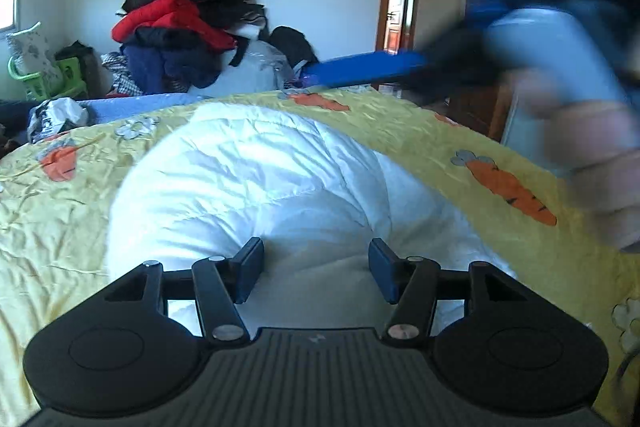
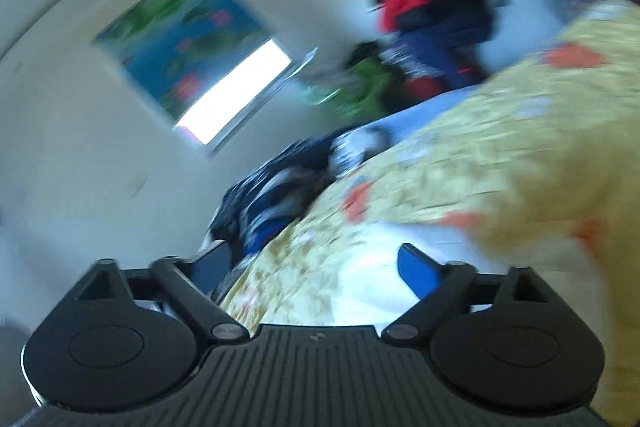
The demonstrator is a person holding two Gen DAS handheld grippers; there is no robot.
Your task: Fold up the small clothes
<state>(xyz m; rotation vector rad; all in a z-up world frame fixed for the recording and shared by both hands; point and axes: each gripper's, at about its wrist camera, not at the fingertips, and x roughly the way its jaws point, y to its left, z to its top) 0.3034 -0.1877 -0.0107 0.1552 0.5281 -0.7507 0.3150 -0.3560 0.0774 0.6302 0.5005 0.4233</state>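
Left wrist view: left gripper (image 1: pixel 316 269) gapes wide, empty, above the white garment (image 1: pixel 256 183) spread on the yellow carrot sheet (image 1: pixel 420 143), its long axis running away from the camera. Right gripper (image 2: pixel 316 263) is wide too, holding nothing, its view blurred. Clothes pile (image 1: pixel 180 35) sits behind.

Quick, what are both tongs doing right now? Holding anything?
Left tongs: open, empty, over the white garment.
Right tongs: open, empty; the view is blurry.
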